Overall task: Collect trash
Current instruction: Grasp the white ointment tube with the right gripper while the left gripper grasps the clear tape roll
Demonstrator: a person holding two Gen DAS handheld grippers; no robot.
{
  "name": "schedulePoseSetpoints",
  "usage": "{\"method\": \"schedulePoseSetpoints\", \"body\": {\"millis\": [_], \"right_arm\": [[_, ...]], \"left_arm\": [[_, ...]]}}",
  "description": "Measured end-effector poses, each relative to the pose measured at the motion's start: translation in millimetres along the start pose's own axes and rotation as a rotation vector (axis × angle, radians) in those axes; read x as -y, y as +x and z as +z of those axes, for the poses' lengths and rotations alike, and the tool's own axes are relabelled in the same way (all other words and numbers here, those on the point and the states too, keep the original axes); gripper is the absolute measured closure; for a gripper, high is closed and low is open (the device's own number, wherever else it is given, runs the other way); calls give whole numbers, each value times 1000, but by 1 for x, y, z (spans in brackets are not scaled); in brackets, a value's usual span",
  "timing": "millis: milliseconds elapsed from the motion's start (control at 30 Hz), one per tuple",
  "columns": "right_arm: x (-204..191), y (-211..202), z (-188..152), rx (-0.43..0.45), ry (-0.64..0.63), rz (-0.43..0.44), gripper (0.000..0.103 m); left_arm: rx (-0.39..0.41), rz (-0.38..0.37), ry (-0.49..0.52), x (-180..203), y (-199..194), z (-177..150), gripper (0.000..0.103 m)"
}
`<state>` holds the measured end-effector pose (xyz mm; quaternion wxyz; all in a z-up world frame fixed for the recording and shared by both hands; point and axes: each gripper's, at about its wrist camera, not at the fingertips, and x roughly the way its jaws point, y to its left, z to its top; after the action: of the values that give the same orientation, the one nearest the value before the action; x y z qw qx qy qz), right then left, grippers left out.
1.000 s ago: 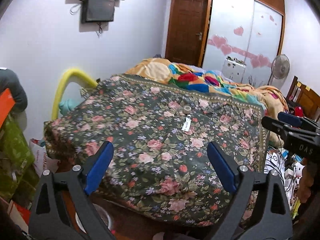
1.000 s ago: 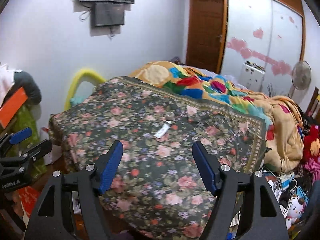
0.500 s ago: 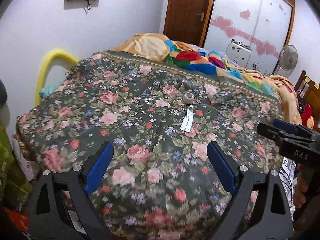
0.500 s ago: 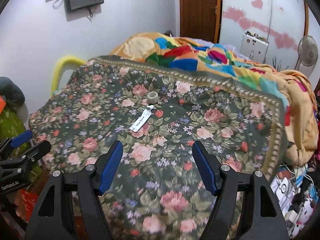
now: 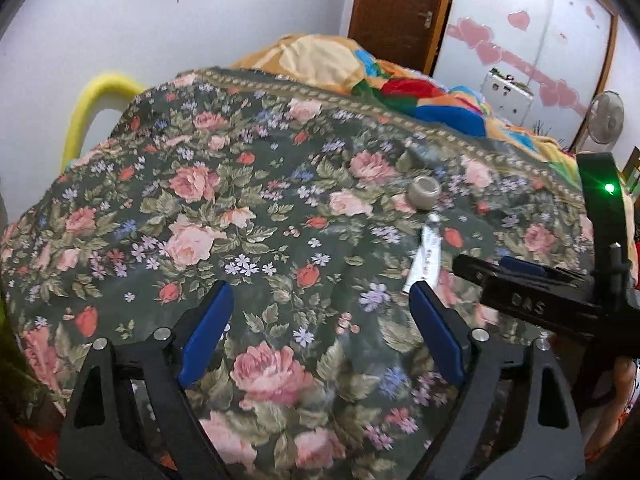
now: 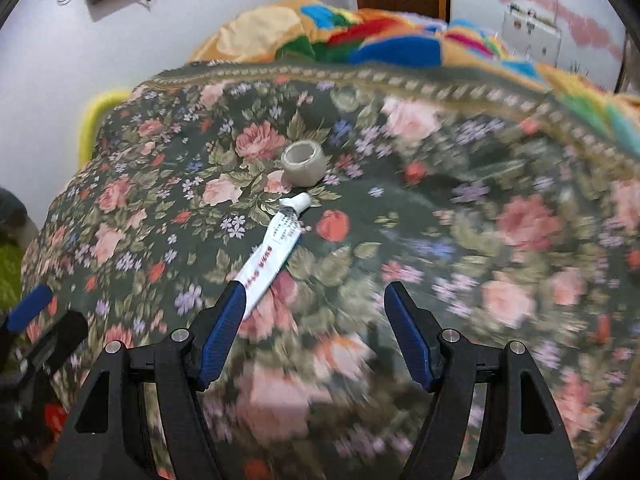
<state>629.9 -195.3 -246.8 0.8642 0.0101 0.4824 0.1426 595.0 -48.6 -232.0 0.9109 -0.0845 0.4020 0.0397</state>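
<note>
The right hand-held gripper (image 6: pixel 312 300) hangs with its jaws apart and empty, its left pad over the bottom end of the flattened white tube (image 6: pixel 276 248). The left hand-held gripper (image 5: pixel 320 308) is also empty, its jaws closing on nothing. The tube lies on the floral bedspread (image 6: pixel 500 220), its cap end just beside the tape roll (image 6: pixel 303 161). The tube looks light, soft and nearly spent; pinching across its flat middle seems safest. The roll looks stiff and light, best gripped across its outer wall.

Black hand-held gripper (image 6: pixel 314 318), blue pads (image 6: pixel 222 332), silver screws.
</note>
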Motion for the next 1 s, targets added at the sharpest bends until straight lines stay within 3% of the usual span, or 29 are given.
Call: {"method": "schedulePoseSetpoints", "body": {"millis": [100, 267, 367, 400, 533, 667, 1000], "right_arm": [[-4, 23, 8, -8, 5, 2, 35], [-22, 41, 15, 12, -69, -67, 48], [-32, 45, 15, 27, -132, -85, 64], [-37, 43, 13, 27, -152, -84, 74], [-37, 39, 10, 23, -152, -77, 75], [-5, 25, 8, 27, -43, -38, 80], [83, -18, -1, 117, 58, -104, 80]], "left_arm": [[-19, 11, -16, -8, 14, 2, 17], [-38, 18, -9, -18, 26, 6, 17], [-48, 21, 0, -18, 32, 10, 17], [-49, 15, 1, -16, 32, 11, 17], [-21, -24, -4, -4, 31, 19, 17], [-39, -77, 14, 20, 41, 32, 17], [-69, -135, 124, 93, 103, 70, 17]]}}
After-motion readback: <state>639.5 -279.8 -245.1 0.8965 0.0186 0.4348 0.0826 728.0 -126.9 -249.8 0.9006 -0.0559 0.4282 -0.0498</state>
